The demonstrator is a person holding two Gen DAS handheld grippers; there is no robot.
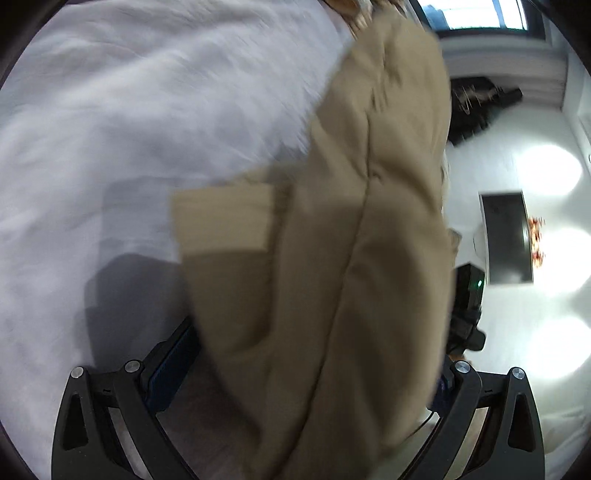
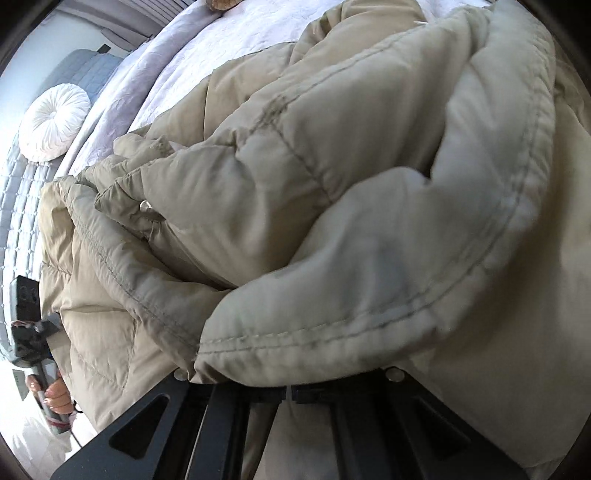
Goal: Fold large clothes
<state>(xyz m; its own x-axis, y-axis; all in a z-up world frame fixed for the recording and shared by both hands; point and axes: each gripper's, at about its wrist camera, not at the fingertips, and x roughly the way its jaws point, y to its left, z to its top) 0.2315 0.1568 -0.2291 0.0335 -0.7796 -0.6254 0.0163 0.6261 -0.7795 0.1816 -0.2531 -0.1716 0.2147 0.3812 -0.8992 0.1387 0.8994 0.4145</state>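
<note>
A large beige padded jacket (image 1: pixel 351 229) hangs over the white bedspread (image 1: pixel 129 122). In the left wrist view it drapes between my left gripper's (image 1: pixel 295 373) wide-spread fingers (image 1: pixel 170 365); its ribbed cuff (image 1: pixel 225 221) sticks out to the left. In the right wrist view the jacket (image 2: pixel 332 192) fills the frame, bunched in thick quilted folds. My right gripper (image 2: pixel 288 395) has its jaws together under a stitched hem (image 2: pixel 332 343), which covers the tips. The left gripper (image 2: pixel 33 325) and the hand holding it show at the left edge.
A round white cushion (image 2: pixel 55 122) lies on a grey quilted surface (image 2: pixel 22 192) beside the bed. A white floor (image 1: pixel 535 314), a dark flat panel (image 1: pixel 506 236) and dark clothing (image 1: pixel 476 107) lie to the right. A window (image 1: pixel 476 14) is above.
</note>
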